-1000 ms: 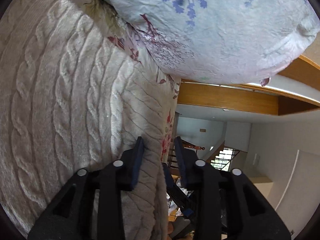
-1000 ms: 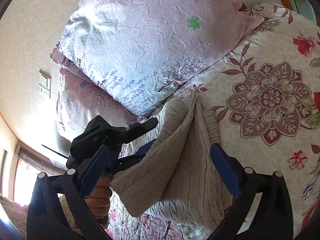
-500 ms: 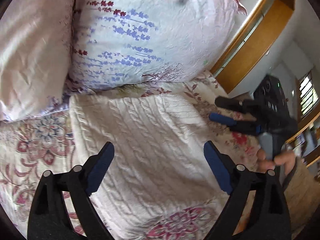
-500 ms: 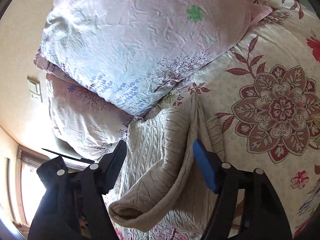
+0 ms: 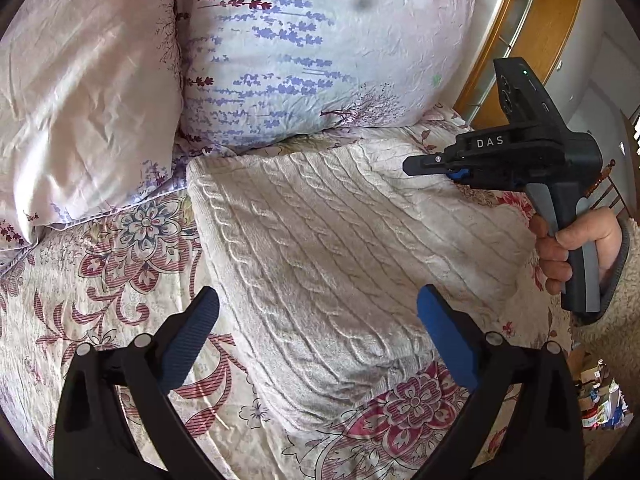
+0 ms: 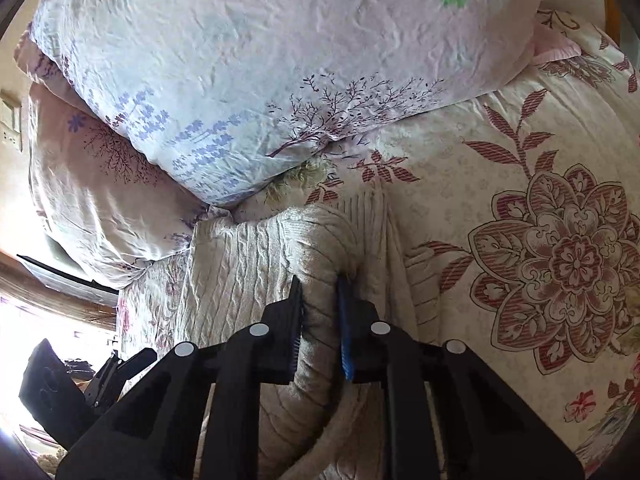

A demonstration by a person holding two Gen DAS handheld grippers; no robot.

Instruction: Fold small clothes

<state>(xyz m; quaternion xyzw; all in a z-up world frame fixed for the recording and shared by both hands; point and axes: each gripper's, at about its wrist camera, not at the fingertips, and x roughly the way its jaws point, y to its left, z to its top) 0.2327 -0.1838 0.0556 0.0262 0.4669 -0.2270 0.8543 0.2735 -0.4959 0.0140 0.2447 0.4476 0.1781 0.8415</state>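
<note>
1 legible marking: white capitals "DAS" on the black body of the right gripper [image 5: 424, 165], on the side plate just behind its fingers, ahead of the grey handle. Seen in the left wrist view only. Right wrist view: no readable text, label or number near the fingers or beyond them.

home bedroom. floral bedspread [image 5: 100, 320] w/ two printed pillows [image 5: 320, 60] at the head, wooden bed frame [image 5: 532, 28] behind, wall switch [image 6: 10, 124] nearby. domestic, not lab/shop.
</note>
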